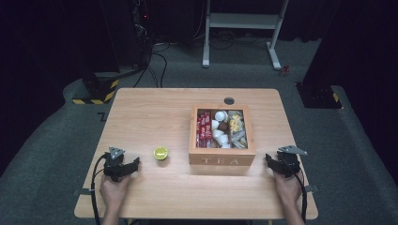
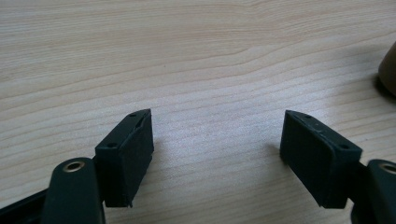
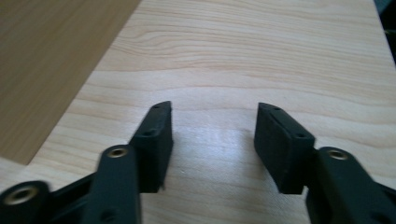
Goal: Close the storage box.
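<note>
lime half (image 1: 161, 153) is sitting on the table (image 1: 150, 112) at nine o'clock of the tea box (image 1: 222, 157); left gripper (image 1: 133, 164), jaws wide and empty, should be approaching it level; right gripper (image 1: 268, 161) is gaping, empty.

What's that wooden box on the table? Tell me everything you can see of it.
The tea box is a square, light-wood box with TEA lettered on its front wall. It stands open-topped and level on the table, right of centre, nothing gripping it. Dividers split the inside into columns: red packets on the left, small white cups in the middle, yellowish and grey packets on the right. The right gripper view shows its side wall close beside that gripper.
</note>
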`<state>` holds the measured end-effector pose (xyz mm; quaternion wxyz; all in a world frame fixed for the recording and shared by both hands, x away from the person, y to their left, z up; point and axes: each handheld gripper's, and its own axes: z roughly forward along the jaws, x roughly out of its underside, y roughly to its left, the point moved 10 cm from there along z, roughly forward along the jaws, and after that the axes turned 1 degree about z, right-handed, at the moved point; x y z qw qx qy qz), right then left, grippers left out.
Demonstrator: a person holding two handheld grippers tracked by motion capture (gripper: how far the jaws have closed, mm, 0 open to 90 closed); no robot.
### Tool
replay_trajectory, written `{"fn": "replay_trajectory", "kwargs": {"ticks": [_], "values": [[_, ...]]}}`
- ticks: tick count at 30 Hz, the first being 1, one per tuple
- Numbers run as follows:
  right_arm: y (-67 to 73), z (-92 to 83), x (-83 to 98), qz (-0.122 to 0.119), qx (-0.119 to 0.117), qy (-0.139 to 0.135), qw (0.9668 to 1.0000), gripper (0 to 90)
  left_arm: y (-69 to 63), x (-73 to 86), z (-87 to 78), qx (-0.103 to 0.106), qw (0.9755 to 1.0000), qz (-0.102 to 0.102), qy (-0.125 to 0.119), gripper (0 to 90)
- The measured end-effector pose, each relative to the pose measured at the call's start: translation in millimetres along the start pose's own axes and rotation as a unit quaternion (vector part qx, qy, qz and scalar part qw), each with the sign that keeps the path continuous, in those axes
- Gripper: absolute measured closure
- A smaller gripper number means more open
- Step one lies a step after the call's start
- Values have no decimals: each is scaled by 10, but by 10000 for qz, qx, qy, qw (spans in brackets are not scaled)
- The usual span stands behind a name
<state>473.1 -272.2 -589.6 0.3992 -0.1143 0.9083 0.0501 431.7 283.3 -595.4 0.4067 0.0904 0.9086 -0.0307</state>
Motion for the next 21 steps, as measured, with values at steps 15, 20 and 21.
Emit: {"fn": "replay_trajectory", "kwargs": {"ticks": [15, 20, 21], "values": [[-10, 2, 8, 29, 29, 28, 10000, 391, -12, 0, 1, 33, 10000, -4, -4, 258], [-7, 2, 9, 27, 20, 30, 10000, 387, -12, 0, 1, 35, 10000, -4, -3, 258], [-7, 2, 9, 24, 20, 31, 10000, 386, -12, 0, 1, 35, 10000, -4, -4, 257]]}}
